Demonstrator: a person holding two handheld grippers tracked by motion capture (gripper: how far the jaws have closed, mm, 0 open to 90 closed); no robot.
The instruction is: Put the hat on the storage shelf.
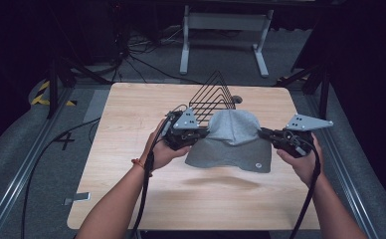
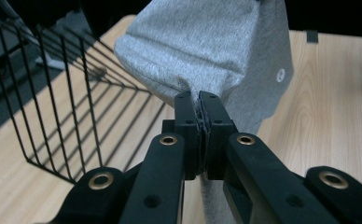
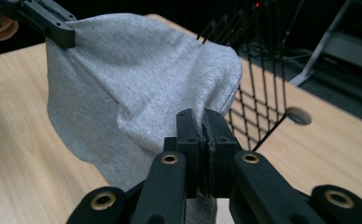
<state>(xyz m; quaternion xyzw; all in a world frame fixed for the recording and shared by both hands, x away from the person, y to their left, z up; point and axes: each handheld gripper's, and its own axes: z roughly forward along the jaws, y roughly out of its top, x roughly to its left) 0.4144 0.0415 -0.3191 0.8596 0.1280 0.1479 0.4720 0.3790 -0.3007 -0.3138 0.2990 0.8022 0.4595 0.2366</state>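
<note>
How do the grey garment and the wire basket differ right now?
The grey garment is soft cloth, held above the table between the left gripper and right gripper; the wire basket is rigid black wire, standing on the table behind it, ungripped.

Grey cloth (image 1: 233, 142) — folded, hanging taut above the table.

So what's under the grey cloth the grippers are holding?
The grey cloth hangs off the table between the left gripper and right gripper; below it, bare wood and its shadow. It covers part of the wire basket behind.
</note>
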